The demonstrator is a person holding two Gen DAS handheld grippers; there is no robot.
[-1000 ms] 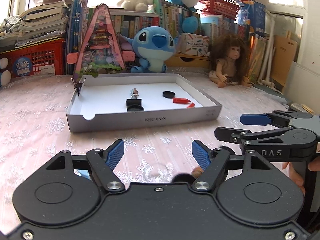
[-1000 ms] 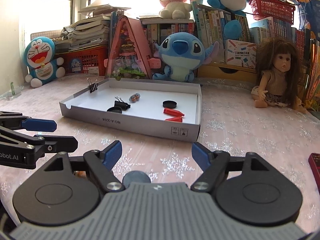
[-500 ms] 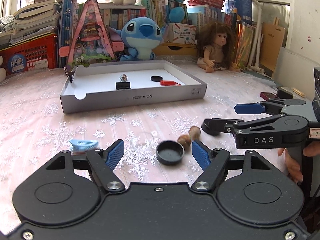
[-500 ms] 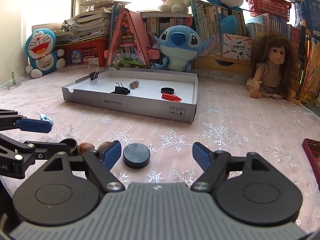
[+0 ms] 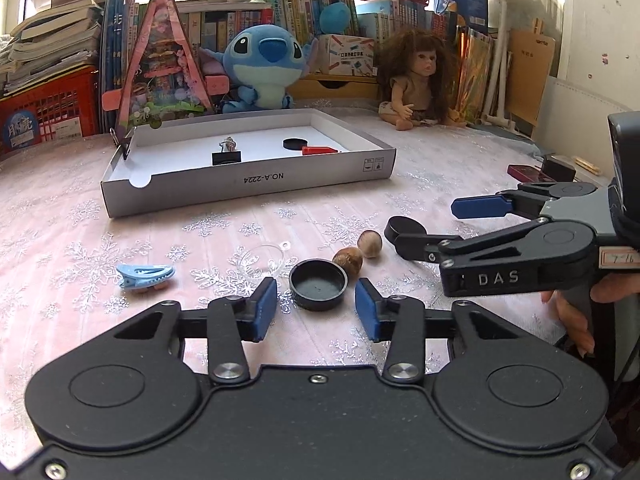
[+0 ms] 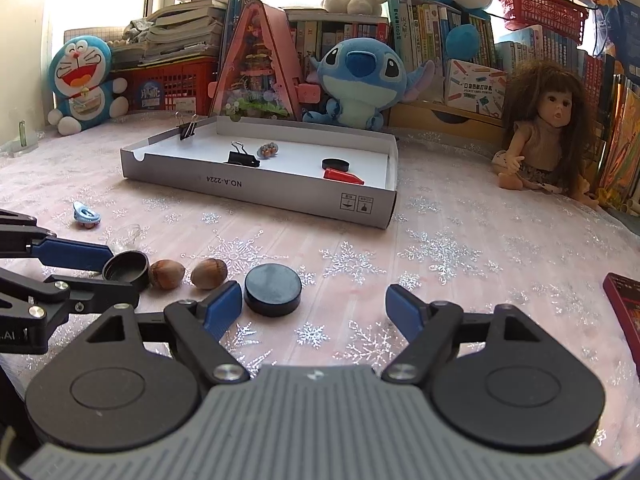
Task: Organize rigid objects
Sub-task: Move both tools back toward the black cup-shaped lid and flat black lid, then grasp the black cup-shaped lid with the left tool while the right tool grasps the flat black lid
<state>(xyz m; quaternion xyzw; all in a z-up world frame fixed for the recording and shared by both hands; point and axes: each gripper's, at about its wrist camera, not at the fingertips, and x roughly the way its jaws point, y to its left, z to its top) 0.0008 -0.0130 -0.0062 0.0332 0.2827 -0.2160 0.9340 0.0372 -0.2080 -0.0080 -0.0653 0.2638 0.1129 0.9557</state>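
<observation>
A white box lid tray [image 5: 248,184] [image 6: 280,196] holds a binder clip [image 5: 226,157], a black cap [image 5: 293,143] and a red piece [image 5: 318,150]. On the cloth lie an upturned black cap [image 5: 318,285] [image 6: 125,266], two hazelnuts [image 5: 348,259] [image 6: 208,273], a black disc [image 6: 273,289] [image 5: 402,227], a blue clip [image 5: 146,276] and a clear lens [image 5: 262,261]. My left gripper [image 5: 316,312] is open, just short of the upturned cap. My right gripper [image 6: 314,310] is open, the disc by its left finger.
Plush toys [image 5: 264,66], a doll [image 5: 416,80], a pink triangular house [image 5: 162,68], books and red crates line the back edge. A dark red box [image 6: 626,308] lies at the right. A binder clip [image 6: 186,128] stands on the tray's far left wall.
Both grippers have pulled back and tilted down, so the loose objects on the cloth now show in front of the fingers. Both stay open.
</observation>
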